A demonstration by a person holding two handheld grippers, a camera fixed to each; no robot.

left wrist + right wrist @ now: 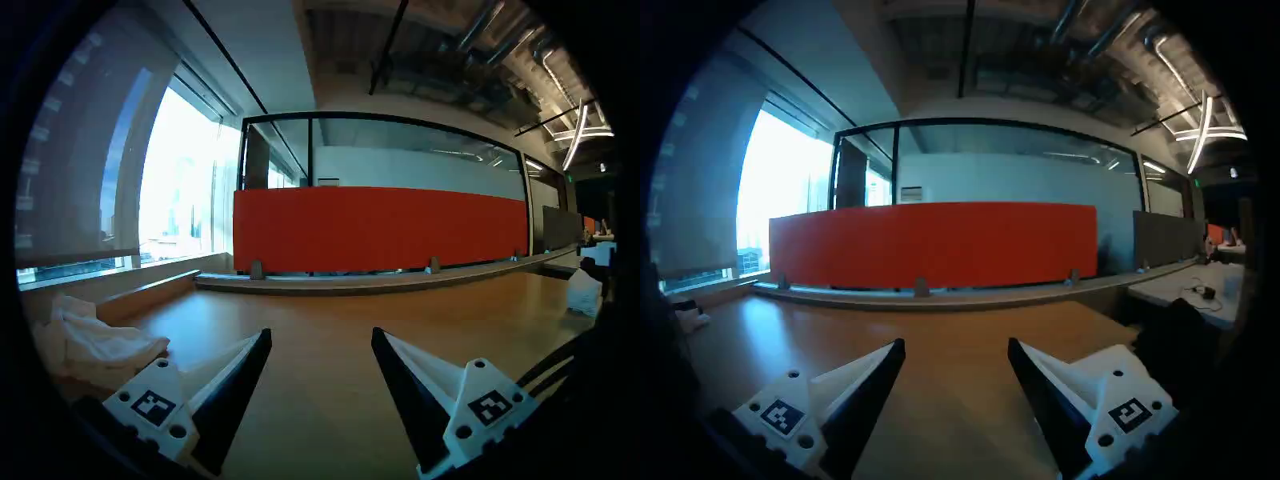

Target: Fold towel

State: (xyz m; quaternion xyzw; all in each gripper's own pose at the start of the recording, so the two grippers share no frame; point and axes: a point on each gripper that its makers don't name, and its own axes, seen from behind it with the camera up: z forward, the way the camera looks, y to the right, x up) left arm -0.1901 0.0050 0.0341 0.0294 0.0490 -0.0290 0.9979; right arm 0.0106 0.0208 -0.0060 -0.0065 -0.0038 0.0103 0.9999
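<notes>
A crumpled white towel (92, 344) lies on the wooden table (336, 320) at the far left of the left gripper view, just beyond and left of the left finger. My left gripper (320, 340) hovers low over the table, open, with nothing between its fingers. In the right gripper view my right gripper (956, 348) is also open and empty above the same wooden table (960, 336). A small white bit of cloth (694, 320) shows at the far left edge there.
A red divider panel (376, 228) runs along the table's far edge, with a glass wall behind it. Bright windows stand to the left. A white object (584, 292) sits at the right edge. A second desk (1192, 288) with cables lies at right.
</notes>
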